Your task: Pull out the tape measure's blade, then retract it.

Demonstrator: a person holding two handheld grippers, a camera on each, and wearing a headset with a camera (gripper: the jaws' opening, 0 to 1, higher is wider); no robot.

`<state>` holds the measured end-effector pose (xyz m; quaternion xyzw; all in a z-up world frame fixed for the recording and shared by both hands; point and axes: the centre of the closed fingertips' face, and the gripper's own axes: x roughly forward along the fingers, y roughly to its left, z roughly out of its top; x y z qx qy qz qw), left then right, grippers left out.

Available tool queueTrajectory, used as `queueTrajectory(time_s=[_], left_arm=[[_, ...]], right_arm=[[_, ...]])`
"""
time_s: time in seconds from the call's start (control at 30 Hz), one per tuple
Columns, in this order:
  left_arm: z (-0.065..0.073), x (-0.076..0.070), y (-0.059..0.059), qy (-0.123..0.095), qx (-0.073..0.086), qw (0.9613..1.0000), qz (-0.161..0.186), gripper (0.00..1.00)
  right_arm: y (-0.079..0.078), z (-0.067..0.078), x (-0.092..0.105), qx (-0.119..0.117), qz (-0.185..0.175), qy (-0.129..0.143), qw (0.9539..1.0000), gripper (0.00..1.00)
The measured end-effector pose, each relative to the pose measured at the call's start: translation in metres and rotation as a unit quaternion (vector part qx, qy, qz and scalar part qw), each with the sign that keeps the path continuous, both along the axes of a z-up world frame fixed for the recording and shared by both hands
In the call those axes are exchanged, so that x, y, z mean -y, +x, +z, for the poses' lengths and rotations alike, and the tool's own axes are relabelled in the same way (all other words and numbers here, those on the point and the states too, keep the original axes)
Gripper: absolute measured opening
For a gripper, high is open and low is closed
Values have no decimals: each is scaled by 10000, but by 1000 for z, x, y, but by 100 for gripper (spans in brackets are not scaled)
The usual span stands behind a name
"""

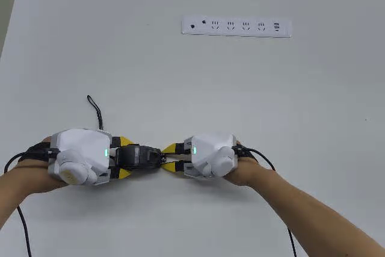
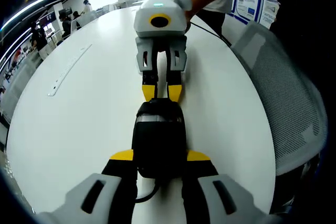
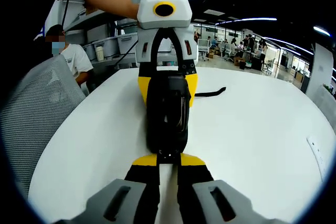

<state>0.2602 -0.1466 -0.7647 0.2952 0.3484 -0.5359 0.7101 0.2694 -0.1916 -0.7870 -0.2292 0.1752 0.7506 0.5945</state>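
Two grippers face each other tip to tip low on the white table (image 1: pixel 271 100), at the edge nearest me, each held in one hand. I note the left gripper (image 1: pixel 126 157) clamped across the black tape measure (image 1: pixel 139 156). Its yellow-tipped jaws press on the two flanks of the case, which lies on the tabletop between them. The left gripper view confirms this hold, with the tape measure (image 2: pixel 158 140) seated between the left gripper (image 2: pixel 160 156) tips.

I record the right gripper (image 1: pixel 169 157) just beside the case mouth. In the right gripper view, the right gripper (image 3: pixel 168 160) has its jaws drawn nearly together on the small dark blade tip (image 3: pixel 168 156), with the tape measure (image 3: pixel 167 111) directly beyond. The two grippers stand close, with the case spanning most of the gap between them.

Behind the left gripper a black wrist strap (image 1: pixel 94 108) trails across the table. Farther off, well apart from the work, a white power strip (image 1: pixel 236 26) lies flat. A grey mesh chair (image 2: pixel 278 103) stands at the table edge.
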Motion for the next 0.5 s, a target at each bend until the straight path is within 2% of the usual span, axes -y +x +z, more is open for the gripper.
queueTrajectory(time_s=[0.5], left_arm=[[0,-1,1,8,-41,10000,34,28]], right_arm=[[0,0,1,-27,53,-58,10000,8]])
